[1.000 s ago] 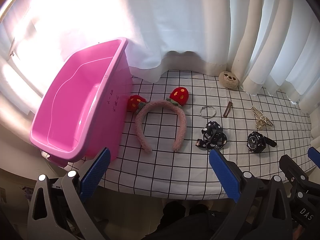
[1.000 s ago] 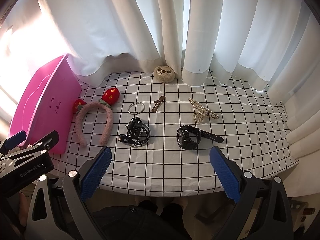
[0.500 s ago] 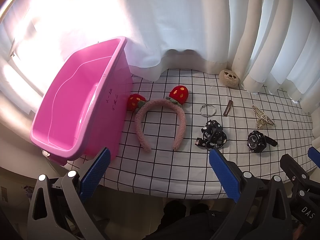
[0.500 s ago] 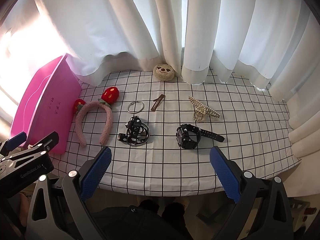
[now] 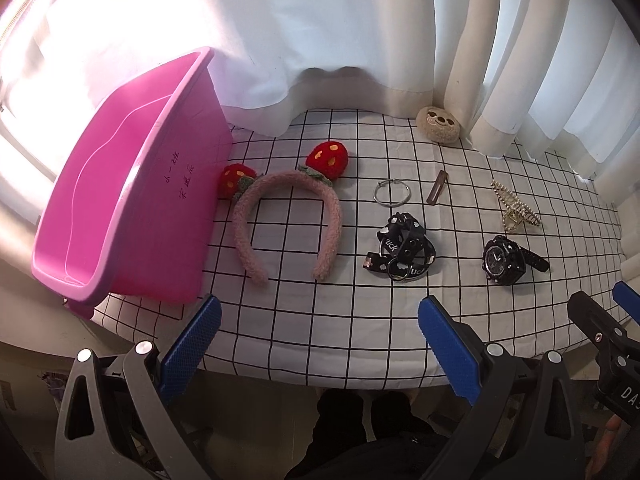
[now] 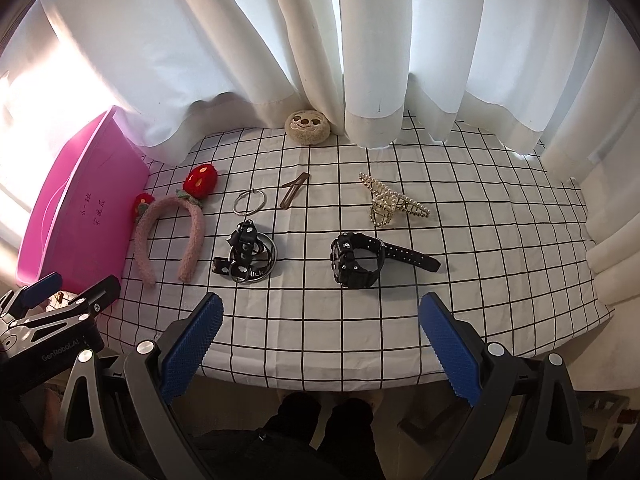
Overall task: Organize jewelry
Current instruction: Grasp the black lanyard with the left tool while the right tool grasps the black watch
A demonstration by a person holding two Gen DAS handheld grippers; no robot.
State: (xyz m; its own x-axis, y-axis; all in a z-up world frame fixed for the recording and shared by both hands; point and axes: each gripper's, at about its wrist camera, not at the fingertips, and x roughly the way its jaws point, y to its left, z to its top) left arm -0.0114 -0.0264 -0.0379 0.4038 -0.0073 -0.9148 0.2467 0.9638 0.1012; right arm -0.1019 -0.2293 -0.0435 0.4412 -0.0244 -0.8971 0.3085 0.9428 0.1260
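Starting state: my left tool point(image 5: 316, 344) and right tool point(image 6: 318, 344) hang released and empty at the desk's point(image 6: 500, 280) near edge. Nothing is sorted; the pink bin point(image 5: 100, 208), far left of both, looks empty. Ahead lie the headband point(image 5: 288, 216), ring point(image 5: 392, 194), clip point(image 5: 437, 193), strap point(image 5: 402, 252), watch point(image 6: 356, 260), claw clip point(image 6: 390, 204) and plush point(image 6: 307, 127). Handwriting on the bin is unreadable; the strap shows "uck", the left tool "GenRobot.AI".
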